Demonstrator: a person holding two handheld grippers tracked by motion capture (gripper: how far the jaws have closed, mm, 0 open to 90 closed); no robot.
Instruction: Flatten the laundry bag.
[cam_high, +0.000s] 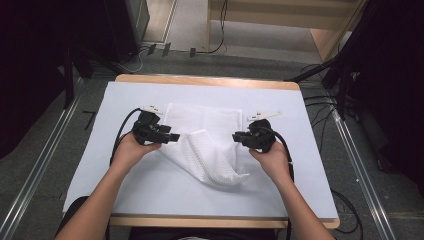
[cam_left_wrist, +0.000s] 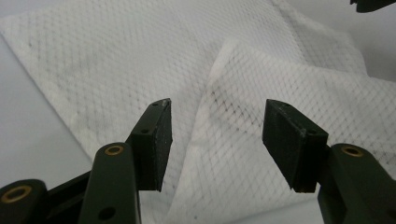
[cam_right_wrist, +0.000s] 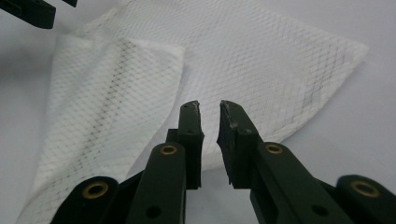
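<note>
High view: I see my left gripper (cam_high: 172, 136) and right gripper (cam_high: 236, 136) flanking the white cloth (cam_high: 212, 150), partly folded, mid-table (cam_high: 300, 165).
Left gripper view: my jaws wide over the fold, holding nothing.
Right gripper view: my jaws narrow, gap empty, cloth beyond.

Bare forearms, no sleeves, and a black left gripper (cam_high: 172, 136) and black right gripper (cam_high: 236, 136), each trailing a black cable off its outer side. Each one carries a pale flat plate on top. In the left gripper view, matte black arms with brass-ringed pivot holes and plain screw holes, ending in blocky dark pads (cam_left_wrist: 156, 140) with a grainy face. The right gripper view shows the same build, its pad (cam_right_wrist: 191, 135) tips scuffed pale.
</note>
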